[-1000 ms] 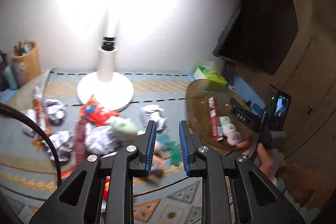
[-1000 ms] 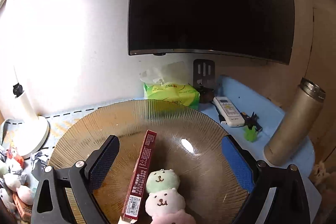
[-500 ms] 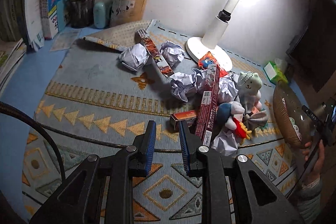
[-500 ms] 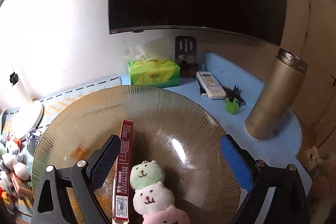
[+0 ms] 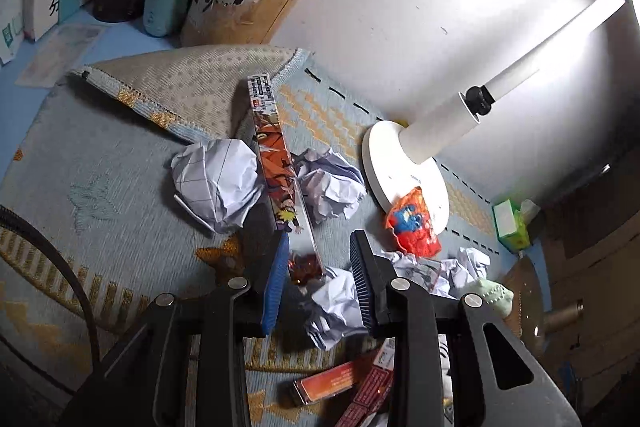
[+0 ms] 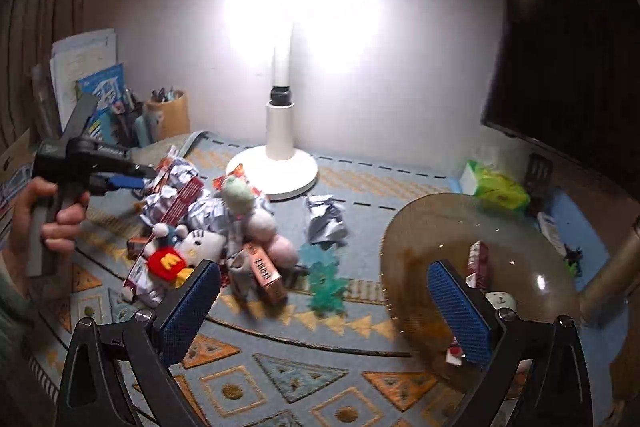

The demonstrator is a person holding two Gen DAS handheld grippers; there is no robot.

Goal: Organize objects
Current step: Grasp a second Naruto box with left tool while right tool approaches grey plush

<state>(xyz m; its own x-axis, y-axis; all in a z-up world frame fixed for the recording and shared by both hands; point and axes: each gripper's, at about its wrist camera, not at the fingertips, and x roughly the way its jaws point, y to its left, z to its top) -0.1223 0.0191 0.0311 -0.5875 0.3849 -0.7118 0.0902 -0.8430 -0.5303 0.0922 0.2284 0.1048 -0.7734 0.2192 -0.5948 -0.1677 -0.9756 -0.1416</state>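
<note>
My left hand-held gripper (image 5: 320,267) is spreading its jaws over the long orange cartoon-printed box (image 5: 276,167) on the patterned mat, not gripping; my right hand-held gripper (image 6: 324,311) hangs released beside the ribbed amber glass plate (image 6: 416,239).

wrist views angled down, sharing lamp (image 5: 404,163)

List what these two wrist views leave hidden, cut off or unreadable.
- Long cartoon box, left wrist view: near end runs between the opening left gripper; contact unclear.
- Glass plate, right wrist view: contents partly hidden behind the right gripper's finger.
- Red boxes, left wrist view: print too small.
</note>
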